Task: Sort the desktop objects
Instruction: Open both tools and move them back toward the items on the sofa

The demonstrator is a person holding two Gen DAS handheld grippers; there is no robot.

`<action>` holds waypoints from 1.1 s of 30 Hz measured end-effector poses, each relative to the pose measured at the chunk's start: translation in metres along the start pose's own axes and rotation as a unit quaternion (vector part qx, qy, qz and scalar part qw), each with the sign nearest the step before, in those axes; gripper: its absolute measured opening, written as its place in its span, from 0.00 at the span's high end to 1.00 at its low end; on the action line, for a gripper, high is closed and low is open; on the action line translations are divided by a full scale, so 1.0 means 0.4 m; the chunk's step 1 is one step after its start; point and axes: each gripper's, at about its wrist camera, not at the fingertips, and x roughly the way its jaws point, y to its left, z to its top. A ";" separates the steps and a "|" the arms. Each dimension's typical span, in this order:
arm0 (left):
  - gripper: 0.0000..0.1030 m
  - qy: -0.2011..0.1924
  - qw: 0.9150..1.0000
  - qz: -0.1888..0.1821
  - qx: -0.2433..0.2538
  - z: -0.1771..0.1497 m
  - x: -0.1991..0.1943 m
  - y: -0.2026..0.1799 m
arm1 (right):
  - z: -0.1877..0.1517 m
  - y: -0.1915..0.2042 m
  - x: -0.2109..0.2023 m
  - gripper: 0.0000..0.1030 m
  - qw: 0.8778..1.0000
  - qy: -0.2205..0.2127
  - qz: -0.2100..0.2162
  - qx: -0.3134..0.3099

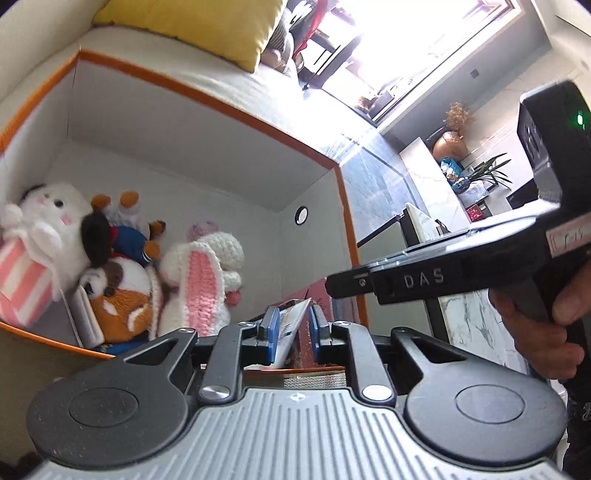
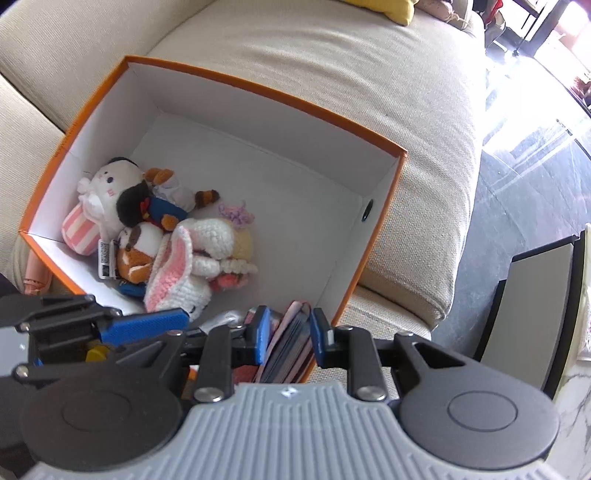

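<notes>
An orange box point(image 2: 373, 254) with white inside walls stands on a beige sofa. Several plush toys point(image 2: 159, 236) lie in its left half; they also show in the left wrist view point(image 1: 122, 266). My left gripper point(image 1: 291, 332) is shut on a thin white booklet point(image 1: 291, 328), held over the box's near right corner. My right gripper point(image 2: 290, 338) is shut on a stack of pink-edged books point(image 2: 291, 347) just inside the same corner. The left gripper's blue fingers point(image 2: 144, 326) show at the lower left of the right wrist view. The right gripper's body point(image 1: 461, 273) crosses the left wrist view.
The beige sofa point(image 2: 332, 74) carries a yellow cushion point(image 1: 207, 26). The box's right half point(image 2: 295, 221) has bare floor. A black-framed side table point(image 2: 535, 295) and a marble top point(image 1: 480, 325) stand to the right. Grey tiled floor point(image 2: 535, 184) lies beyond.
</notes>
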 end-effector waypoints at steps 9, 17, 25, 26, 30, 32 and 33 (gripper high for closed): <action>0.82 -0.045 0.994 0.012 0.097 -0.022 -0.197 -0.026 | -0.167 0.030 -0.105 0.75 0.989 -0.144 0.035 -0.005; 0.82 -0.002 0.990 0.078 0.119 -0.119 -0.253 0.074 | -0.324 0.097 -0.061 0.75 0.984 -0.160 0.073 0.022; 0.75 0.118 0.977 0.107 0.141 -0.236 -0.155 0.173 | -0.381 0.192 0.131 0.56 0.987 -0.085 0.119 0.060; 0.72 0.123 0.975 0.113 0.144 -0.243 -0.147 0.177 | -0.383 0.203 0.153 0.55 0.988 -0.074 0.122 0.064; 0.47 0.134 0.973 0.121 0.145 -0.259 -0.129 0.190 | -0.395 0.228 0.215 0.55 0.984 -0.050 0.145 0.092; 0.47 0.139 0.970 0.133 0.146 -0.263 -0.122 0.191 | -0.397 0.236 0.233 0.55 0.983 -0.044 0.145 0.100; 0.47 0.141 0.969 0.138 0.146 -0.265 -0.118 0.194 | -0.398 0.239 0.239 0.55 0.983 -0.043 0.144 0.102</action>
